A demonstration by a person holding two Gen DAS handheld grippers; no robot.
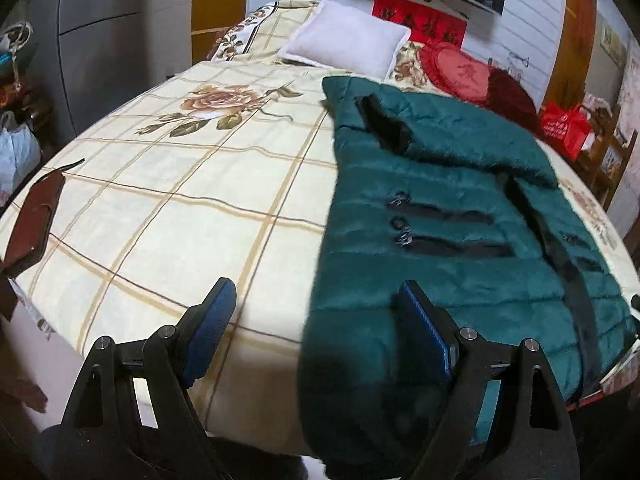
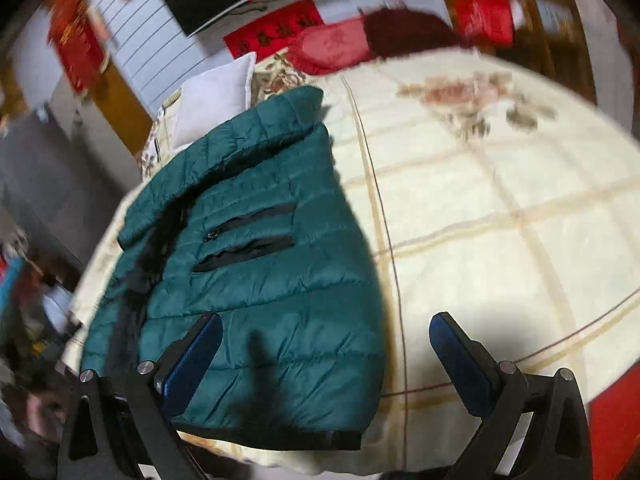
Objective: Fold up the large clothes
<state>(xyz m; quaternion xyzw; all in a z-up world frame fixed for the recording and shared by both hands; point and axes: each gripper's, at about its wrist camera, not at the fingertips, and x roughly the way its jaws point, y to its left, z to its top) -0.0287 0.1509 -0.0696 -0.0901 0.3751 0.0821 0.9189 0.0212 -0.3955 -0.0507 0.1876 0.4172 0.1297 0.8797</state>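
Both tongs, left tongs (image 1: 316, 320) and right tongs (image 2: 326, 344), gape wide and empty above a green puffer jacket (image 1: 460, 208) on the bed (image 1: 180, 208); folding awaits, likely gripping its near hem first.

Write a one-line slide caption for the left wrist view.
Open left claw hovers at the hem of a dark green quilted puffer jacket on a cream checked floral bedspread.

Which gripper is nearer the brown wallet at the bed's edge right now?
Left. The left gripper hovers open over the bed with the brown wallet off to its left; the right gripper is open over the green jacket, wallet out of its view.
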